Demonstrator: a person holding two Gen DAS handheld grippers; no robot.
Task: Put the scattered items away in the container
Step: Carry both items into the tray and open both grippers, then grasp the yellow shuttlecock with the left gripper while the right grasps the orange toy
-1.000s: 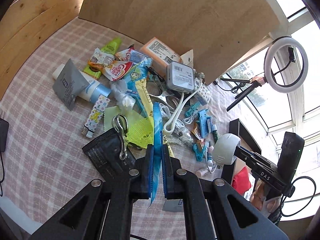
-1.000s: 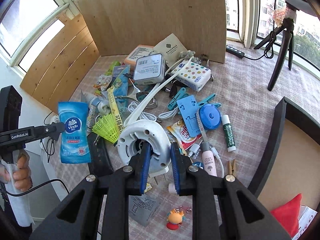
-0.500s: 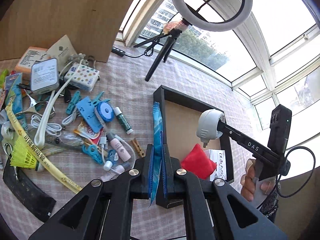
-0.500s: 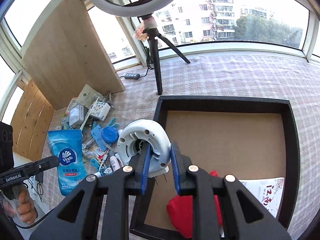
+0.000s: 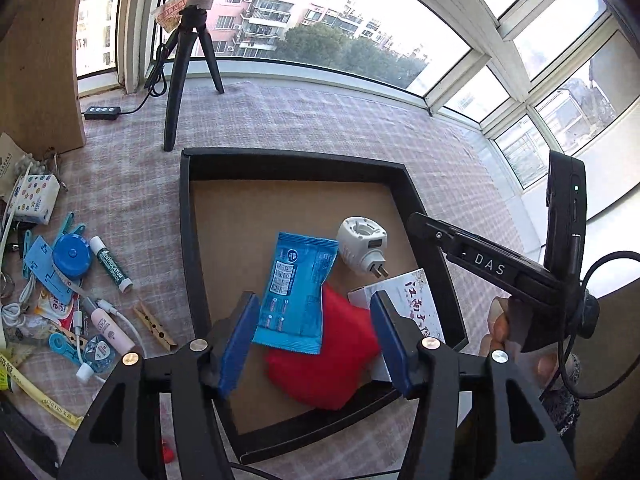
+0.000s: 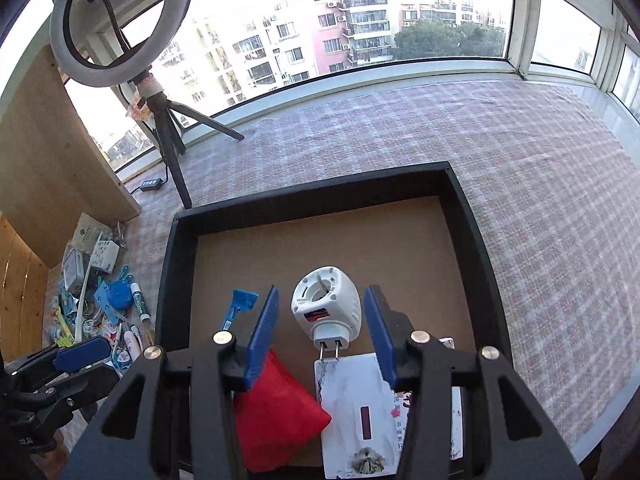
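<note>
The black container (image 5: 188, 216) sits on the checked cloth of the bench (image 5: 320, 120). Inside it lie a red pouch (image 5: 324, 356), a white printed box (image 5: 416, 304), a blue wipes packet (image 5: 296, 292) resting partly on the pouch, and a white plug-in device (image 6: 326, 304) with its prongs pointing at the box. Both tongs hang over the container spread wide and pinching nothing: the left tongs (image 5: 316, 336) around the packet without touching it, the right tongs (image 6: 320, 332) either side of the plug-in device.

To the left of the container the scattered items remain on the cloth: a blue tape measure (image 5: 72, 252), a green lip balm (image 5: 111, 265), a wooden clothespin (image 5: 154, 325), a small pink bottle (image 5: 110, 330) and a spotted white box (image 5: 34, 198). Behind them stand a tripod (image 5: 188, 72) and a wooden board (image 6: 48, 140).
</note>
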